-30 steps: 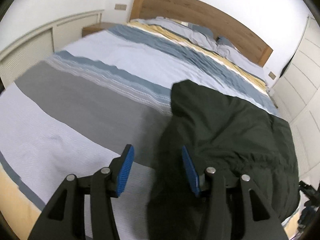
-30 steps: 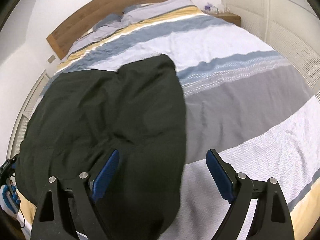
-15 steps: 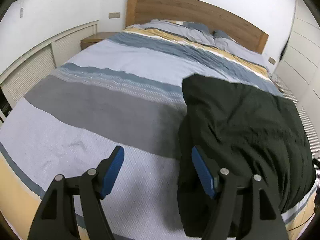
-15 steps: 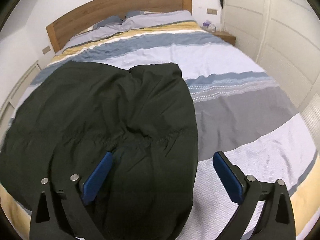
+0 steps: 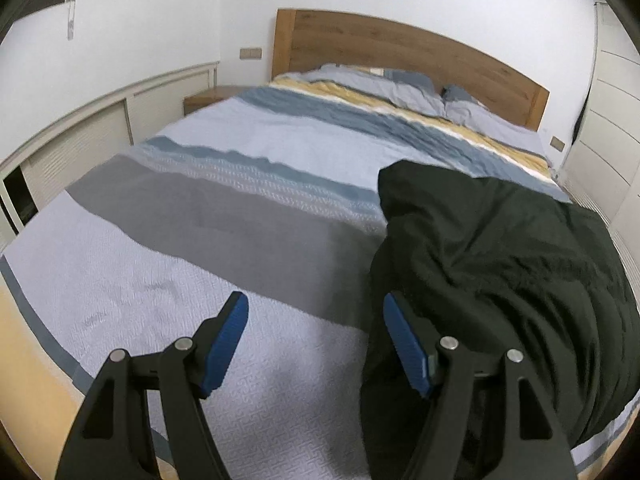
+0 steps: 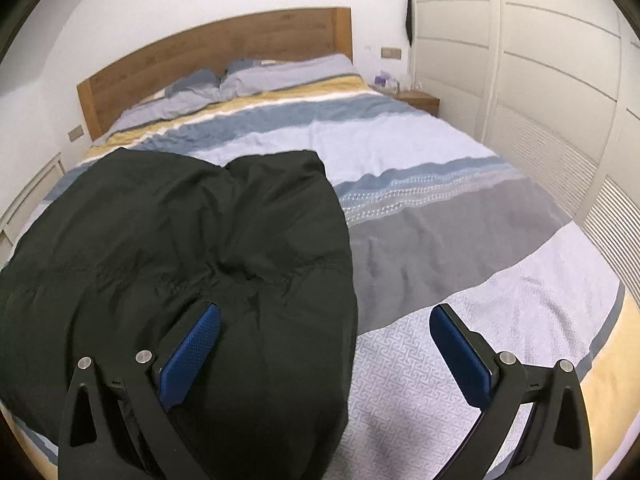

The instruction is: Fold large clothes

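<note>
The dark coat (image 6: 180, 240) lay crumpled on the bed (image 6: 460, 248), by its foot edge near one side. The left gripper (image 5: 316, 320) had just opened, fingers spread over the blanket beside the coat's edge. The right gripper (image 6: 324, 332) had just opened too, fingers spread wide, pinching nothing.
</note>
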Motion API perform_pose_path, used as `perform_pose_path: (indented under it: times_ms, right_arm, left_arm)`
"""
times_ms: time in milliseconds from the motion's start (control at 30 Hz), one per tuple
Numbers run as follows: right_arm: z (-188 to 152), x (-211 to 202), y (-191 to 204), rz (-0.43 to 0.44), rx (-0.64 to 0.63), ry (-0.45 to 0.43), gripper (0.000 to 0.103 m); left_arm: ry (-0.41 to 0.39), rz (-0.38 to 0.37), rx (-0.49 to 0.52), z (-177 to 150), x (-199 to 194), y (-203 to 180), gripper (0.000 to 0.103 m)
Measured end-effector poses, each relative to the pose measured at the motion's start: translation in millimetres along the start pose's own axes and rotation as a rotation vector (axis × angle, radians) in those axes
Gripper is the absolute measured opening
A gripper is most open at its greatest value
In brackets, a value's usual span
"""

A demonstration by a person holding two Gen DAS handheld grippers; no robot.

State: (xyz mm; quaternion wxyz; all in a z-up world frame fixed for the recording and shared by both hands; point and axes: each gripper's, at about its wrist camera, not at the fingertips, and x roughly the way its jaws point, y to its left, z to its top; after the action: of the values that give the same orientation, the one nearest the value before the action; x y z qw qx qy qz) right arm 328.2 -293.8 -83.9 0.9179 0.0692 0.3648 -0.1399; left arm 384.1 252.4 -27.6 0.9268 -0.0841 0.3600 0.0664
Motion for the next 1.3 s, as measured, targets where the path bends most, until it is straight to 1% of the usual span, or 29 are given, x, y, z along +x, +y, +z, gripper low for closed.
perform_pose_path:
  times_ms: [100, 200, 300, 367, 467, 533, 633, 700, 733, 800, 833, 900, 967, 1000, 1067, 1133, 1233, 1300]
  right_arm:
    - [-1, -12, -2, 0.004, -0.025, -0.034, 0.102]
    - [-3, -24, -1, 0.019, -0.059, -0.051, 0.102]
    - [-7, -37, 0, 0.030, -0.105, -0.089, 0.102]
    - [-9, -42, 0, 0.042, -0.123, -0.098, 0.102]
    - [-12, -50, -3, 0.083, -0.108, -0.087, 0.102]
    - [-18, -55, -4, 0.100, -0.094, -0.082, 0.102]
    - [-33, -67, -2, 0.104, -0.084, -0.108, 0.102]
    - [-41, -76, 1, 0.091, -0.074, -0.124, 0.102]
    - [-43, -80, 2, 0.091, -0.064, -0.122, 0.102]
    - [-44, -91, 6, 0.083, -0.045, -0.091, 0.102]
    - [-43, -98, 9, 0.082, -0.029, -0.071, 0.102]
    - [-44, -112, 14, 0.075, -0.024, -0.045, 0.102]
    - [-44, -126, 24, 0.062, -0.035, -0.007, 0.102]
    - [-45, -130, 28, 0.061, -0.041, 0.007, 0.102]
    - [-49, -141, 36, 0.060, -0.053, 0.032, 0.102]
    - [-54, -151, 44, 0.069, -0.070, 0.061, 0.102]
    - [-61, -163, 56, 0.078, -0.102, 0.093, 0.102]
    - [-65, -169, 63, 0.082, -0.127, 0.112, 0.102]
  left_arm:
    - [-0.020, 0.017, 0.033, 5, -8, -13, 0.069]
    - [-0.034, 0.013, 0.030, 7, -23, -26, 0.069]
    - [-0.046, 0.022, 0.028, 0, -45, -45, 0.069]
    - [-0.044, 0.011, 0.013, -10, -59, -58, 0.069]
    - [-0.045, -0.024, 0.020, -26, -78, -84, 0.069]
    - [-0.068, -0.086, 0.068, -35, -88, -108, 0.069]
    - [-0.095, -0.155, 0.150, -42, -96, -139, 0.069]
    - [-0.068, -0.208, 0.185, -44, -102, -159, 0.069]
    - [-0.054, -0.222, 0.193, -45, -105, -166, 0.069]
    - [-0.005, -0.259, 0.207, -51, -112, -180, 0.069]
    - [0.016, -0.264, 0.220, -54, -117, -187, 0.070]
    - [0.042, -0.247, 0.249, -63, -127, -199, 0.070]
    - [0.086, -0.238, 0.274, -71, -133, -206, 0.078]
    - [0.106, -0.240, 0.285, -75, -136, -209, 0.079]
    - [0.132, -0.225, 0.327, -84, -145, -211, 0.080]
    - [0.138, -0.207, 0.373, -91, -155, -213, 0.080]
    - [0.169, -0.229, 0.378, -94, -165, -208, 0.080]
    - [0.178, -0.214, 0.368, -95, -171, -204, 0.080]
